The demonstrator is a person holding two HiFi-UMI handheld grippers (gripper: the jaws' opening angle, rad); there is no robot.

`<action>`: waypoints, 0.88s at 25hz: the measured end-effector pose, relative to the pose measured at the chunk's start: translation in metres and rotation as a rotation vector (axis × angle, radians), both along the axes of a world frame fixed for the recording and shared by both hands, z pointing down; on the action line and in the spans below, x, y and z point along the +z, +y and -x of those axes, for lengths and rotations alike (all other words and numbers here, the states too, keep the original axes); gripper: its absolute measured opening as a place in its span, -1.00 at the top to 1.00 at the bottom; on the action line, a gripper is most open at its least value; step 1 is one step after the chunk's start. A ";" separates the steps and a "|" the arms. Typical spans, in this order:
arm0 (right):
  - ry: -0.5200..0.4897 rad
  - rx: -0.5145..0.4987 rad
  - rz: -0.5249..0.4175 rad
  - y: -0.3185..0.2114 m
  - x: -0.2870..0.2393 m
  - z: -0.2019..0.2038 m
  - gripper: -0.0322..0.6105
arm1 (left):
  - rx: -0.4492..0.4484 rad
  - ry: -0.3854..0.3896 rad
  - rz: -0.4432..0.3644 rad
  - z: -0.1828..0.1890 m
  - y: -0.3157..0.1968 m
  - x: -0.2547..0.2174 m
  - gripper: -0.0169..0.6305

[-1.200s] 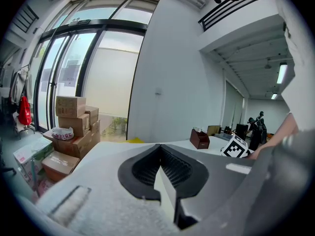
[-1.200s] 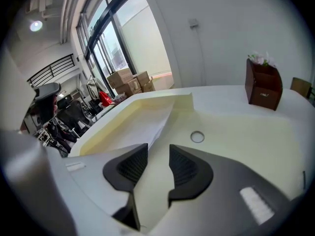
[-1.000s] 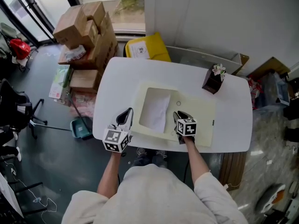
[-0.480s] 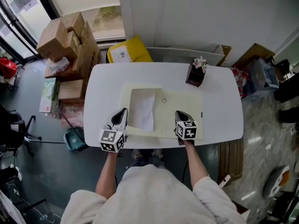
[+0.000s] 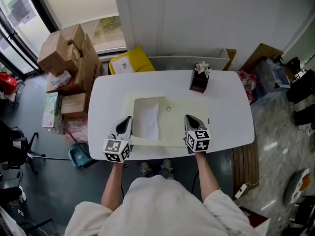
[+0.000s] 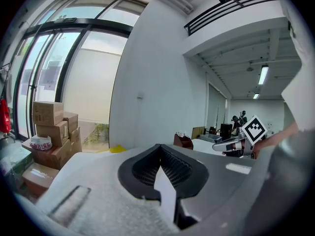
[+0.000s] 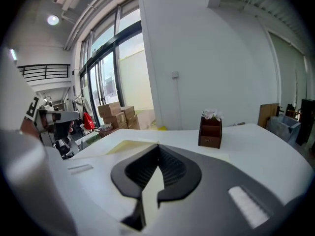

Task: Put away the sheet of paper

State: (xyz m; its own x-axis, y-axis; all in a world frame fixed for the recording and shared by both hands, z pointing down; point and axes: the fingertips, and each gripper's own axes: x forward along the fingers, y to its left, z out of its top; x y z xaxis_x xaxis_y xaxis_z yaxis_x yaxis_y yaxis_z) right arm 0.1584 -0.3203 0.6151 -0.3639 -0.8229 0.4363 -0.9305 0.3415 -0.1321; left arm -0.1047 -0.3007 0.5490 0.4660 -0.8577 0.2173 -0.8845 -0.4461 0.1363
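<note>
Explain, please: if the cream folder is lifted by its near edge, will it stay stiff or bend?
Probably it bends: the cream folder looks thin and wide, and its near edge looks raised near the left tool. The loose white sheet of paper lying on it may slide off if it tilts.

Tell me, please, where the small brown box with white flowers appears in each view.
Head view: the brown box stands at the far edge of the table, right of centre.
Left gripper view: the brown box is just right of centre, at mid-height.
Right gripper view: the brown box is right of centre, on the table.
Shared landmark: the stacked cardboard boxes, left of it in every view.
</note>
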 end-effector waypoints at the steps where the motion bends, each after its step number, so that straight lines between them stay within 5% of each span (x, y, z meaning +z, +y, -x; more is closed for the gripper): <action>1: 0.002 -0.001 -0.016 0.001 -0.006 0.000 0.90 | -0.002 -0.001 -0.005 0.000 0.001 -0.002 0.93; 13: 0.029 -0.054 -0.207 0.018 -0.086 0.019 0.90 | -0.039 0.000 -0.060 0.007 0.012 -0.029 0.93; 22: 0.025 -0.057 -0.238 0.027 -0.091 0.025 0.90 | -0.059 0.007 -0.076 0.009 0.020 -0.034 0.93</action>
